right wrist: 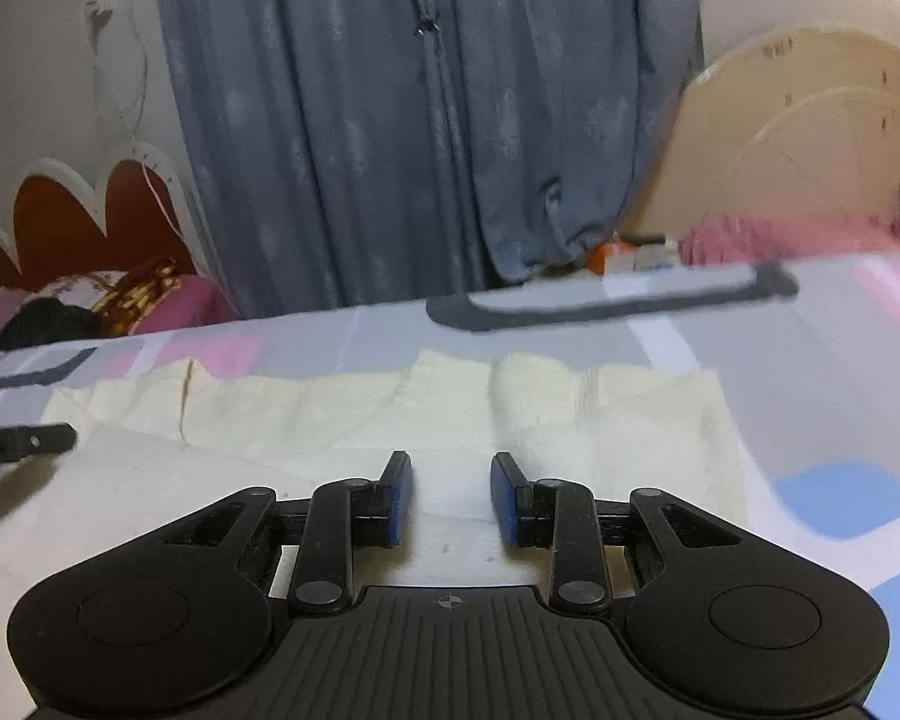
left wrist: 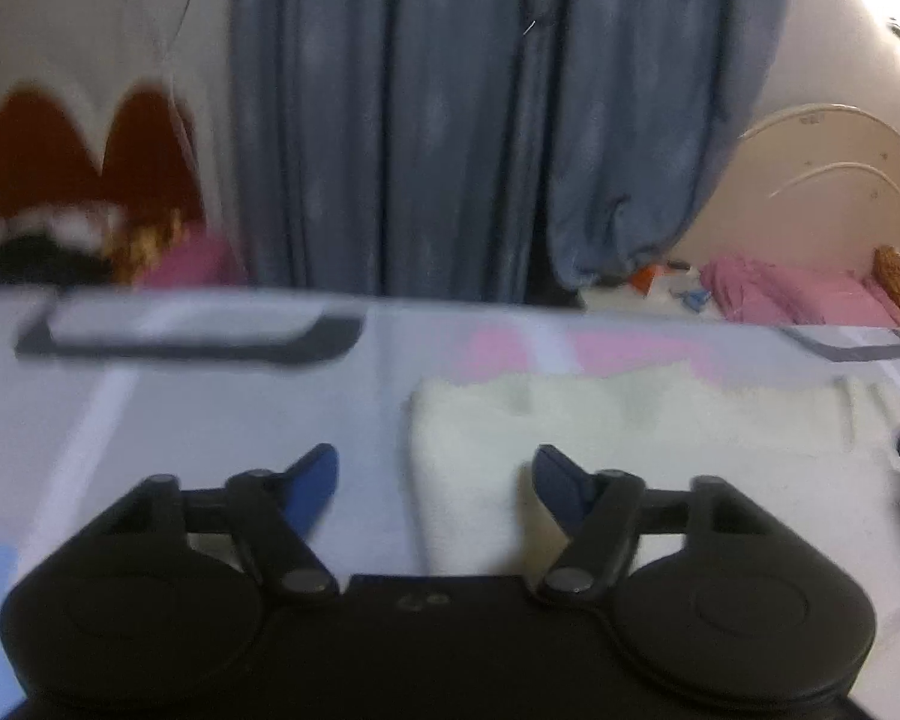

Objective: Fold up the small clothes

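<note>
My left gripper (left wrist: 438, 471) stands wide open over the bed, its blue-padded fingers (left wrist: 315, 480) spread well apart with nothing between them. Under it lies the left edge of the cream garment (left wrist: 630, 438) — a fleecy, pale piece spread flat on the bedsheet (left wrist: 210, 420). One finger hangs above bare sheet, the other above the cloth; neither pad presses on anything that I can see.

My right gripper (right wrist: 450, 495) is open too, though far less so, with a narrow gap between its pads. Nothing is in that gap. Seen from the right wrist, the cream garment (right wrist: 420, 408) stretches across in front of me in a long band, with creases and a raised fold near its middle, and its right edge ends just past my right finger. Below my jaws the cloth is smooth and white.

The sheet is pale grey with pink, blue and dark outlined shapes. At the left edge of the right wrist view a dark tip of my other tool (right wrist: 24, 444) pokes in over the cloth. Beyond the bed hangs a blue-grey curtain (right wrist: 420, 120) — and a cream headboard (right wrist: 810, 150) stands to its right, with pink bedding (right wrist: 780, 237) at its foot.
</note>
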`<state>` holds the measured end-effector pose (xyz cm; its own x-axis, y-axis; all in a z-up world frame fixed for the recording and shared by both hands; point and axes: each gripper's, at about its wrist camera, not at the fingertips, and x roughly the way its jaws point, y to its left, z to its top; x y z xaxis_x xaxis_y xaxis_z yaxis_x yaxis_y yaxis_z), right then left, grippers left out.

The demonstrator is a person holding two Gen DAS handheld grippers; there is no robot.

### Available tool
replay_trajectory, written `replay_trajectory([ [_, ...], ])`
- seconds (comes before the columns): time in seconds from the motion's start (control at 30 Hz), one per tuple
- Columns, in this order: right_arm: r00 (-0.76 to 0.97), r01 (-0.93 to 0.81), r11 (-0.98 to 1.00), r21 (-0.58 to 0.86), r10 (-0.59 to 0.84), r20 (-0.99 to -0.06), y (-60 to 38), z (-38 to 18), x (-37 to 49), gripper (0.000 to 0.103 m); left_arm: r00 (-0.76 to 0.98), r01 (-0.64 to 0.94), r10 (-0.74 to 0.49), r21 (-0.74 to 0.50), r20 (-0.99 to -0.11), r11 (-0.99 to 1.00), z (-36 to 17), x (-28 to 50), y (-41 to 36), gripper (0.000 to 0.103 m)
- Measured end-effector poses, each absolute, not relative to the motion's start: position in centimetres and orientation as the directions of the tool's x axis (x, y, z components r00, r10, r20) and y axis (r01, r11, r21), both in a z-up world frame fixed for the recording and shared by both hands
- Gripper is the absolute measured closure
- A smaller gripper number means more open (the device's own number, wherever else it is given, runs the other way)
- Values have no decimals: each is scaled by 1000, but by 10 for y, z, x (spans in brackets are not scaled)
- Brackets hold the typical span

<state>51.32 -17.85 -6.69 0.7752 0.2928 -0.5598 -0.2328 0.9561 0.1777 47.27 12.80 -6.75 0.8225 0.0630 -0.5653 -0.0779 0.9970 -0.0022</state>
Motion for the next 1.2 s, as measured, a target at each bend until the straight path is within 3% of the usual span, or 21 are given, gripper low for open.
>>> replay_trajectory([
  [0.07,765,-301,929,214,369,-528,-166,-58,496,73,844,41,-17,32,-536,999,-61,457,95,22],
  [0.23,688,-402,895,193,435,-581,-132,-68,474,73,810,167,-73,109,-582,980,-81,434,51,22],
  [0.3,691,-383,908,169,402,-600,-149,-74,460,73,803,131,-37,116,-595,985,-88,427,66,20],
  [0.4,774,-244,969,31,214,-596,-197,-77,437,73,795,26,29,83,-606,996,-92,419,101,13],
  [0.5,779,-101,987,124,156,-607,-242,-80,437,73,795,-12,16,10,-607,1000,-85,417,105,24],
  [0.63,796,-164,972,169,231,-559,-225,-62,427,73,823,51,-39,5,-567,999,-74,413,73,19],
  [0.77,754,-218,973,71,215,-620,-207,-75,429,73,769,72,5,94,-639,993,-89,425,65,14],
  [0.87,774,-186,981,55,180,-607,-215,-69,422,73,786,48,43,130,-617,990,-81,415,68,21],
  [0.97,795,-194,975,105,219,-565,-226,-59,411,73,785,54,48,145,-618,988,-81,411,59,17],
  [1.1,750,-213,974,76,213,-626,-232,-73,414,73,758,26,81,154,-648,988,-84,409,58,19],
  [1.2,780,-238,966,98,250,-573,-238,-60,404,73,810,25,67,148,-583,989,-69,394,53,19],
])
